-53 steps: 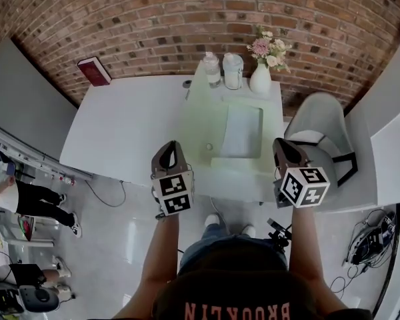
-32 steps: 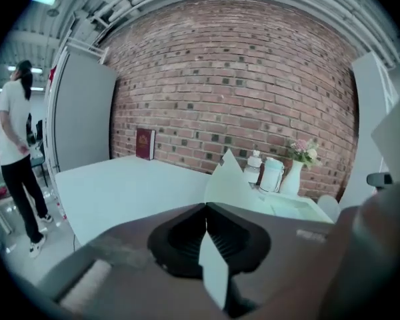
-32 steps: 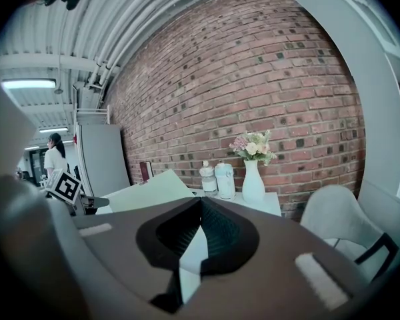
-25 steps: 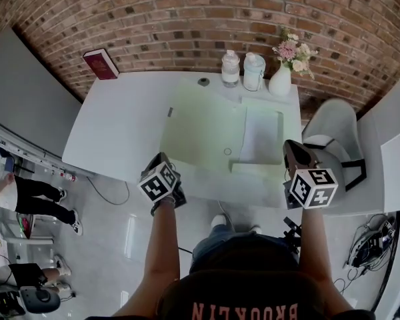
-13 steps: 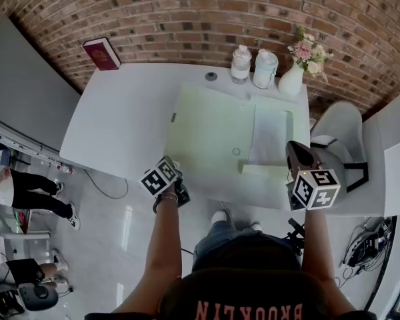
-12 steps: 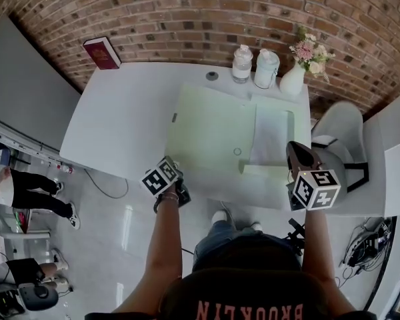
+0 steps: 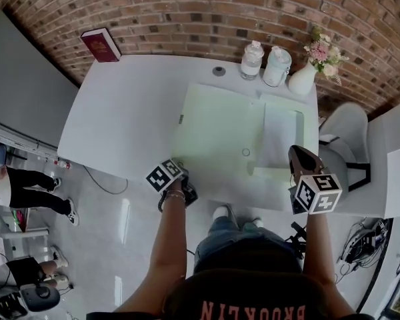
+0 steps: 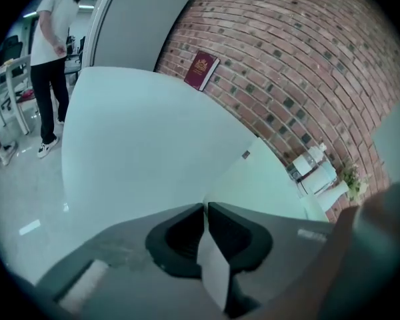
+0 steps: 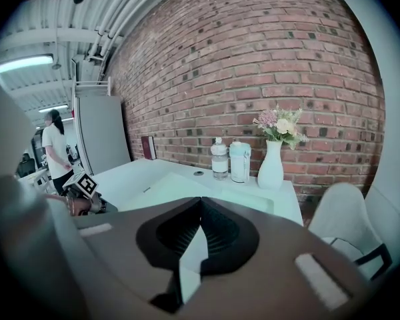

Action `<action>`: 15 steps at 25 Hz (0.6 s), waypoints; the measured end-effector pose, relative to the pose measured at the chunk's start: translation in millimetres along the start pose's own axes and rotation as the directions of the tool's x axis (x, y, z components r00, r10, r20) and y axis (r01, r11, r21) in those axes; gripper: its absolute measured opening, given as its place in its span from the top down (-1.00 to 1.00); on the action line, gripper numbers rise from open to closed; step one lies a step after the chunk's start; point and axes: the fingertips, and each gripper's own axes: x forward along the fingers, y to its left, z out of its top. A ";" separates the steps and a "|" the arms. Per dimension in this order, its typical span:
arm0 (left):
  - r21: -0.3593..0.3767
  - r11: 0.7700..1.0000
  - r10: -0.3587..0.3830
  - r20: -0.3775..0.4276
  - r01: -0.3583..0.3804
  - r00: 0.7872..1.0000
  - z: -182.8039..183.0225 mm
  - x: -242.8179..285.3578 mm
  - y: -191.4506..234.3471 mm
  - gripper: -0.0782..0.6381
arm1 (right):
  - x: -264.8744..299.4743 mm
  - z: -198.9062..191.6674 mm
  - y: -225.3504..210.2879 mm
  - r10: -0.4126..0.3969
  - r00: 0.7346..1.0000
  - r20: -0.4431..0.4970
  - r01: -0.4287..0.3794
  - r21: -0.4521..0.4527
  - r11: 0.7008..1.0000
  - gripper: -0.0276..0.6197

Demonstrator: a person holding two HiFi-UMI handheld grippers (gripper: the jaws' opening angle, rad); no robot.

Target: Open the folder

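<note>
Folder (image 7: 217, 129) open — paper sheet (image 7: 280, 135) inside

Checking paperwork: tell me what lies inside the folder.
A white sheet lies on the right half of the folder; the left half holds no paper. Anything beneath the sheet is covered.

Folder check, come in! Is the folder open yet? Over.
Left gripper empty, jaws just opening a crack. Right gripper shut, empty. Folder lies open on the table. Nothing blocking it.
</note>
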 end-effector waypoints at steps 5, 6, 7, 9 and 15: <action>-0.069 0.998 -0.003 -0.056 -0.001 0.998 -0.5 3.5 1.5 0.71 | 9.8 -4.4 10.3 0.001 1.000 -0.018 -0.001 -0.004 1.000 0.91; -0.089 0.996 -0.008 -0.070 0.002 0.998 -0.7 4.0 1.9 0.71 | 11.4 -4.6 12.8 0.003 1.000 -0.020 -0.003 -0.007 1.000 0.91; -0.105 0.994 -0.015 -0.080 0.006 0.997 -0.9 4.4 2.2 0.71 | 12.8 -4.6 15.2 0.004 1.000 -0.022 -0.005 -0.012 1.000 0.91; -0.117 0.993 -0.027 -0.083 0.017 0.996 -1.0 4.6 2.7 0.71 | 14.6 -4.4 19.4 0.008 1.000 -0.024 -0.008 -0.023 1.000 0.91; -0.184 0.982 -0.052 -0.051 0.042 0.997 0.3 4.0 3.7 0.71 | 10.7 -6.4 22.2 0.006 1.000 -0.024 -0.007 -0.045 0.999 0.91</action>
